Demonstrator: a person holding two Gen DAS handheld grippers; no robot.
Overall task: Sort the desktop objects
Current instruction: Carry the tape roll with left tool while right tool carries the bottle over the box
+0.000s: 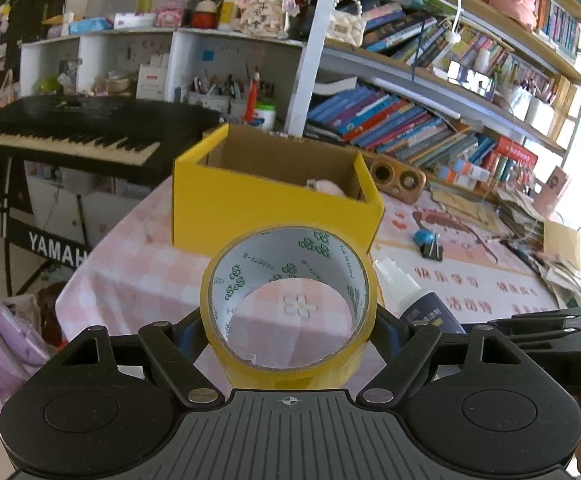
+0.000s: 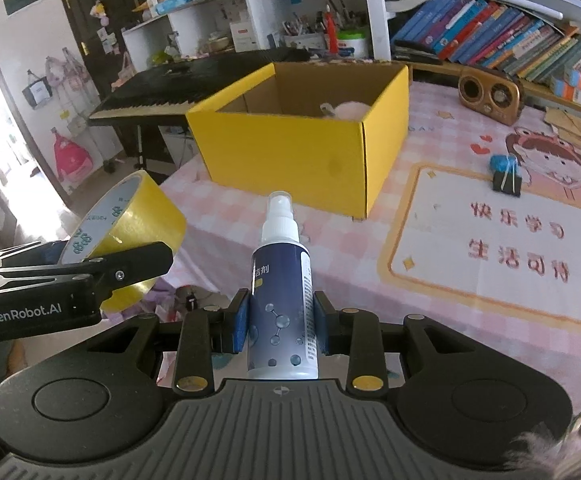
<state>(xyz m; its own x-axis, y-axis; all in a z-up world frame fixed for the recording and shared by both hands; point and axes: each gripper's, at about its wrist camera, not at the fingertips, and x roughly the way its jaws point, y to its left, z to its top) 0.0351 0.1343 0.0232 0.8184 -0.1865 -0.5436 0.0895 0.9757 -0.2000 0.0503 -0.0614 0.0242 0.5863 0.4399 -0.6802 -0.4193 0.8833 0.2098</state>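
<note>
While both claws carry loads, either could fall short of the far yellow box point(image 2: 302, 152).
Left gripper point(image 1: 289, 330) clamps the tape roll point(image 1: 289, 308); right gripper point(image 2: 281, 320) clamps the spray bottle point(image 2: 280, 300) near its base, so it may tip.

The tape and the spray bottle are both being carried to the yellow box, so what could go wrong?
The left gripper pinches the tape roll only by its round sides, so it might twist and slip out.

The right gripper holds the spray bottle low down, so the top could tip.

Both grippers are close side by side and could bump on the way to the yellow box.
</note>
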